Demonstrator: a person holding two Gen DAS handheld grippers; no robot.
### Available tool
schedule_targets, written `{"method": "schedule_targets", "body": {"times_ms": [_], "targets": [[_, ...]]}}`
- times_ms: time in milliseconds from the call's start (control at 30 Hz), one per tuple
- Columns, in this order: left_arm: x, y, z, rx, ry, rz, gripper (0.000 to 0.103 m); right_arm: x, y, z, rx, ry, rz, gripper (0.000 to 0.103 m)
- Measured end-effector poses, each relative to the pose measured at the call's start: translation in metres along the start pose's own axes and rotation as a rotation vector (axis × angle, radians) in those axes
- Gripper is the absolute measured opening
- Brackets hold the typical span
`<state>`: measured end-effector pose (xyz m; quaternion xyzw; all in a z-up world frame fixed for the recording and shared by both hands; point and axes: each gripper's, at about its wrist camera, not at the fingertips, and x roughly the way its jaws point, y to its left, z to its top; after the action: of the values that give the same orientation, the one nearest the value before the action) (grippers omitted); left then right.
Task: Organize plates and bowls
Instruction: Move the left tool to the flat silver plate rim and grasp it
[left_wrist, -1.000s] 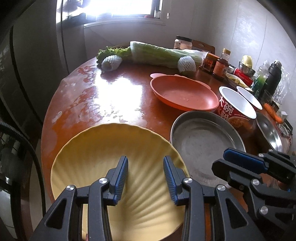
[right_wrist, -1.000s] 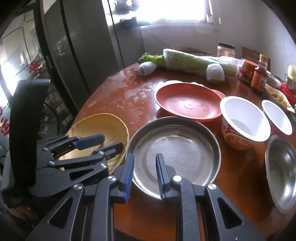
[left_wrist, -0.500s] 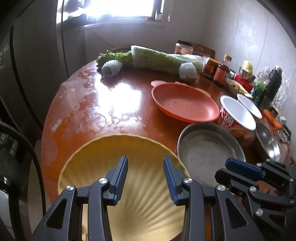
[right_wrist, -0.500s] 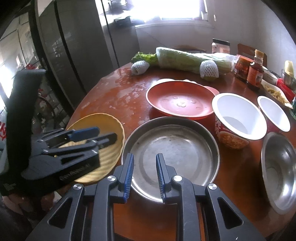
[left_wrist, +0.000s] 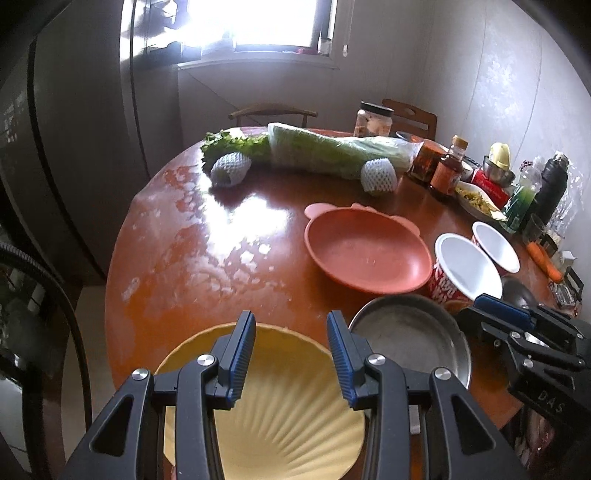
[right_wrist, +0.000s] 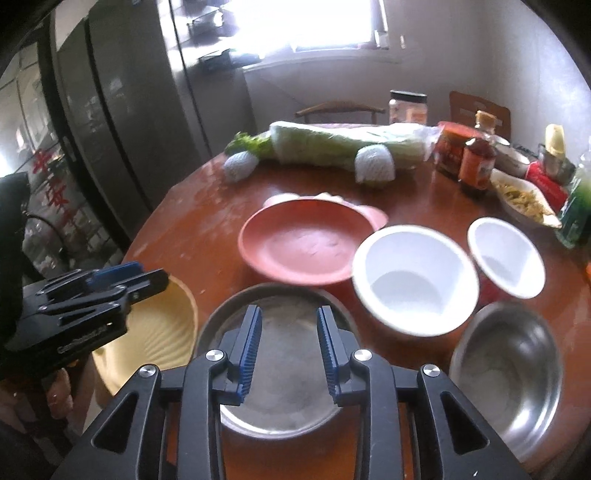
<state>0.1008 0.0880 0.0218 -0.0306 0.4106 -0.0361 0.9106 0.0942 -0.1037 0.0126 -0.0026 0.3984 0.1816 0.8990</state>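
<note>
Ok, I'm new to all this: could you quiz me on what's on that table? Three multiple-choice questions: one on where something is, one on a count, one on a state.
1. Where is the pink plate?
A. Beyond the steel pan, toward the cabbage
B. Stacked on the yellow plate
C. On the floor

2. How many white paper cups are on the table?
A. One
B. Two
C. Four

3. The larger white cup is:
A. Lidded
B. Tipped on its side
C. Upright and empty

Answers:
1. A: the pink plate lies between the steel pan and the cabbage.
2. B: a larger white cup and a smaller white cup.
3. C: its bare white inside shows.
</note>
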Motion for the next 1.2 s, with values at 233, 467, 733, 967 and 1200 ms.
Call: {"method": "schedule_targets", "body": {"times_ms": [233, 467, 733, 967, 1200], "targets": [[0.017, -0.022, 0.002, 0.052, 0.049, -0.015, 0.04, 0.001, -0.013, -0.011, 0.019, 0.027, -0.001, 0.033], [0.043, -0.048, -0.001, 0.122, 0.116, -0.041, 0.04, 0.009, -0.026, -0.038, 0.058, 0.09, -0.026, 0.035], [0.067, -0.061, 0.001, 0.149, 0.166, -0.041, 0.04, 0.023, -0.034, -0.047, 0.079, 0.139, -0.026, 0.035], [0.075, -0.067, -0.001, 0.175, 0.195, -0.035, 0.037, 0.03, -0.035, -0.051, 0.073, 0.158, -0.012, 0.035], [0.077, -0.068, -0.003, 0.183, 0.194, 0.004, 0.021, 0.031, -0.034, -0.052, 0.05, 0.129, -0.042, 0.026]]}}
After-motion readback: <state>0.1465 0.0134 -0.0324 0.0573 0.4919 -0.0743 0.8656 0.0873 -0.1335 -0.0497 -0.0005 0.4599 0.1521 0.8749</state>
